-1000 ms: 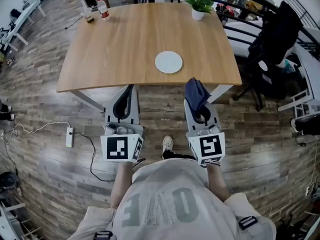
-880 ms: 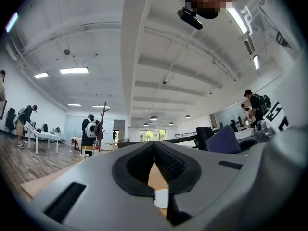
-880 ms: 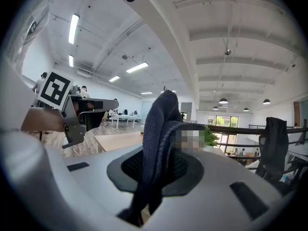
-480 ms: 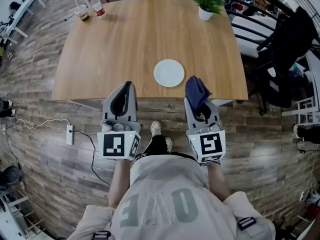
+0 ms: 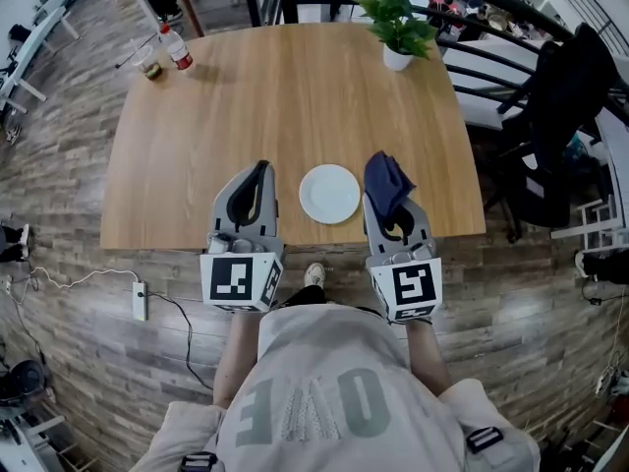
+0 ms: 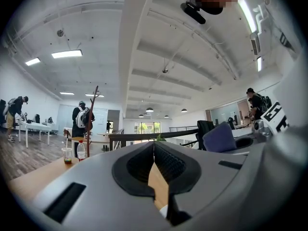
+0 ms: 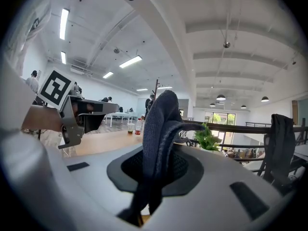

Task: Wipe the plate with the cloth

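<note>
Wiping wants light strokes across round white plate (image 5: 329, 194) — right gripper (image 5: 386, 177) pinches dark blue cloth (image 5: 394, 191), left gripper (image 5: 259, 169) pressed together.

On the light wooden worktop (image 5: 246, 96), a green plant in a white pot (image 5: 397, 29) stands far right; a red-capped plastic bottle (image 5: 177, 46) and clear cup (image 5: 148, 67), far left.

Big open office with white walls and strip lights (image 6: 67, 54) on a white ceiling (image 7: 231, 28). The floor (image 5: 59, 362) is grey-brown wood planks. There's a light wood table (image 5: 246, 106) with a plant (image 5: 396, 23) at 1 far corner, and a bottle (image 5: 177, 47) and cup (image 5: 149, 67) at the other. Black chair (image 5: 550, 106) to the right, black railing (image 7: 240, 128) behind, windows (image 6: 143, 127) at the far end.
</note>
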